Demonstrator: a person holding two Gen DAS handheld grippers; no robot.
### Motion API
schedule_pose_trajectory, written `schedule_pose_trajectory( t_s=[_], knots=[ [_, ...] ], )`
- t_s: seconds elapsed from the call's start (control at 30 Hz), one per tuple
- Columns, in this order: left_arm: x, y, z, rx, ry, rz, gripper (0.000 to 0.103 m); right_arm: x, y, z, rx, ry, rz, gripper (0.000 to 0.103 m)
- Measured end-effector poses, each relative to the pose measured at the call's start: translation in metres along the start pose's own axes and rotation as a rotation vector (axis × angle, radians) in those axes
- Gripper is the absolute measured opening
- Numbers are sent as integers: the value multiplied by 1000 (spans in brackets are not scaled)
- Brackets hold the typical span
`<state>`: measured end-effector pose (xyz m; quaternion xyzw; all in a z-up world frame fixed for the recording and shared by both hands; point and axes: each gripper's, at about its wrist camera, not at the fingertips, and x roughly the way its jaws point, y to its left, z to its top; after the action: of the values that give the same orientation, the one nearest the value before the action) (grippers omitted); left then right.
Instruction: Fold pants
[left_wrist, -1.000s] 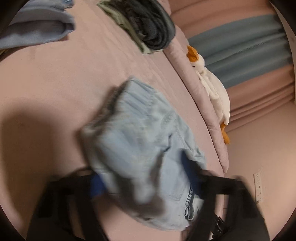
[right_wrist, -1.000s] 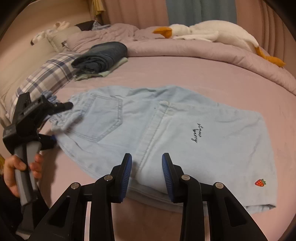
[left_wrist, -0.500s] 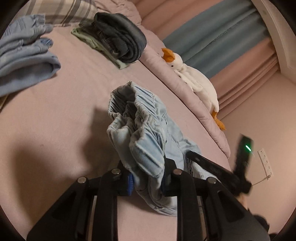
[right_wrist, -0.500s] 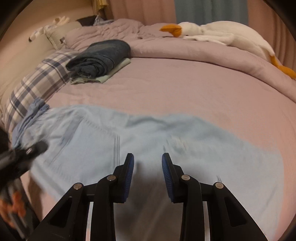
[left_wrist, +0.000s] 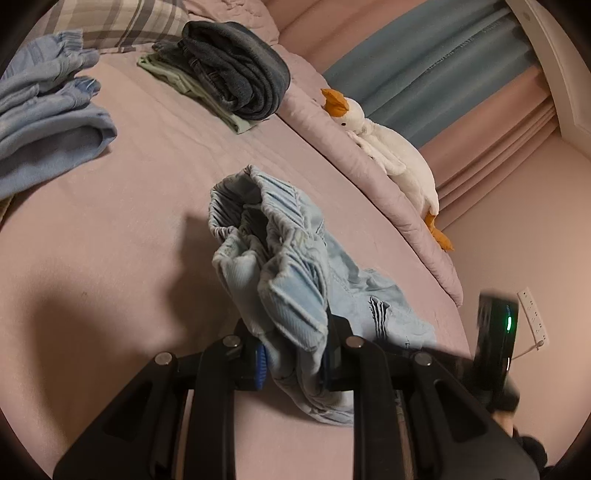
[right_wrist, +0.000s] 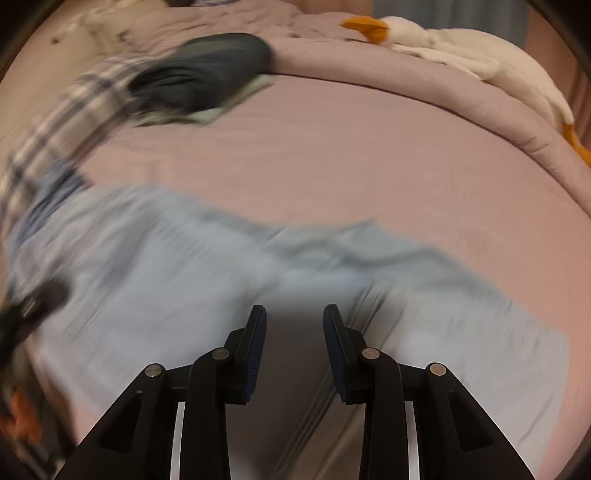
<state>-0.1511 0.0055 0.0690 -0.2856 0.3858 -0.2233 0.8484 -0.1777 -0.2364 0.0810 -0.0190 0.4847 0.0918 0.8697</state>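
Item, pale blue pants (left_wrist: 291, 280): in the left wrist view we find the gathered elastic waistband bunched and lifted off the pink bed sheet (left_wrist: 129, 206), pinched between the blue pads of the left gripper (left_wrist: 293, 354), whose jaws have just been closing and now clamp the cloth. The rest of the garment trails down onto the sheet behind the grip. A short run of dark stitched marks shows on the fabric near the right finger; we cannot read it.

Item, the same pants (right_wrist: 221, 280) from the right wrist view: spread across the near part of the bed, heavily blurred, so no lettering or motif can be made out. Only this view shows the garment's full spread; only the left view shows the clamped waistband sharply.

Item, right gripper (right_wrist: 294, 343): jaws parted, nothing between the pads, hovering over the pants; whether it touches them we cannot tell. In the left view we see only its dark body with a green light (left_wrist: 509, 325) at the right edge.

Item, folded dark jeans (left_wrist: 236, 66) on a pale green garment, far side of the bed; both views.

Item, crumpled blue clothing (left_wrist: 48, 122), sharp in the left view only.

Item, plaid pillow (left_wrist: 125, 22).

Item, white plush goose (left_wrist: 391, 147) with orange bill, lying on the rolled quilt; both views.

Item, wall socket strip (left_wrist: 532, 314), left view only. No brand legible anywhere.
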Motion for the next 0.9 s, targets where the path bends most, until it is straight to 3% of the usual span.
schedule_pose_trajectory(
  t_s=[0.13,0.17,0.3,0.4,0.47,0.63,0.77,0.83,0.9],
  knots=[
    [2,-10,1,41,1,18,21,6,15,-39,-31,91,48,34],
    [1,-11,2,45,-3,18,21,5,18,-44,-55,62,29,34],
    [-4,-21,4,86,-9,22,21,-17,18,-56,-4,64,27,34],
    [0,-36,0,145,-1,38,21,-24,25,-83,-15,76,39,34],
    [-1,-48,1,179,-8,34,21,-22,26,-97,-26,39,30,34],
    [-9,-82,4,285,-40,16,21,-38,9,-100,74,22,119,34],
    [-3,-106,1,343,-27,0,21,-75,-19,-108,194,-133,204,36],
    [1,-119,-3,379,-22,-11,21,-82,-37,-112,253,-161,204,44],
    [7,-132,-6,413,-13,-29,21,-76,-49,-112,289,-147,172,44]
  ],
)
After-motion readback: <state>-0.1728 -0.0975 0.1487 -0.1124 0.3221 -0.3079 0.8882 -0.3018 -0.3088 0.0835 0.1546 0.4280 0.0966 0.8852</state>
